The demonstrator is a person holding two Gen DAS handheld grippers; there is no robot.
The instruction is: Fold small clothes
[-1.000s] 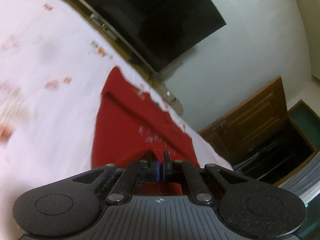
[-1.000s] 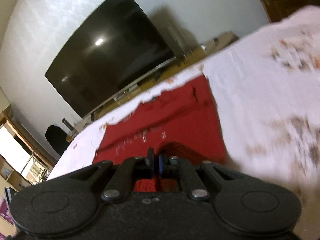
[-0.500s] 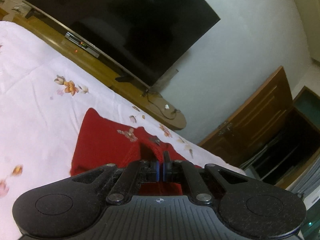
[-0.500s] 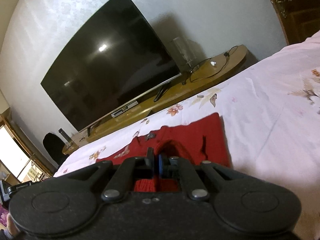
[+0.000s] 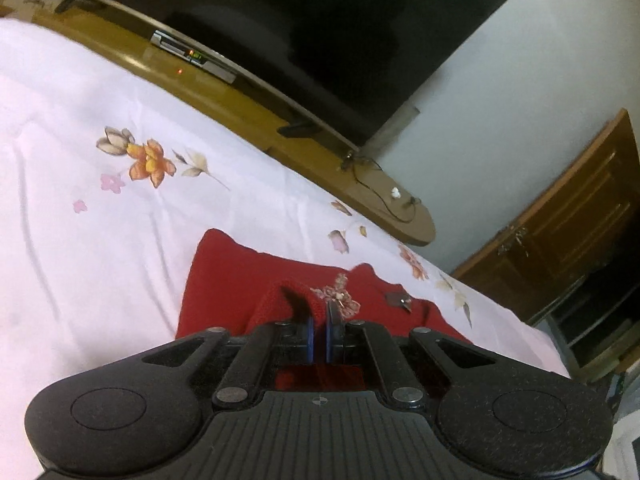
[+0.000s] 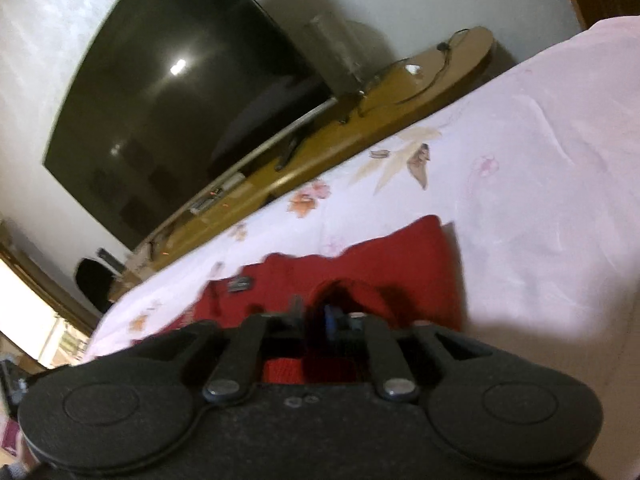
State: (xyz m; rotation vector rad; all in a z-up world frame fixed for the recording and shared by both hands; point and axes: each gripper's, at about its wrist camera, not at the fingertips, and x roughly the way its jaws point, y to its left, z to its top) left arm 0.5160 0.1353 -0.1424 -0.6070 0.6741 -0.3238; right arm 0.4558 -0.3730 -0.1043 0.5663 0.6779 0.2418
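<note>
A small red knitted garment (image 5: 224,280) lies on the pink flowered bedsheet (image 5: 100,240), with a floral patch (image 5: 340,300) and a dark tag on it. My left gripper (image 5: 318,320) is low over its near edge; the jaws show a narrow gap with a fold of red knit bunched at the tips. In the right wrist view the garment (image 6: 400,256) lies just ahead. My right gripper (image 6: 316,316) has a gap between its blurred fingers, with a raised hump of red knit right at them.
A large black TV (image 5: 320,40) stands on a long wooden stand (image 5: 248,108) beyond the bed's far edge, with a set-top box (image 5: 188,56) and cables. A wooden door (image 5: 560,220) is at the right. A dark chair (image 6: 94,284) stands at the left.
Both grippers have carried the near edge of the garment forward over itself and come down low. Both pairs of jaws, pinched shut before, now show a gap.
</note>
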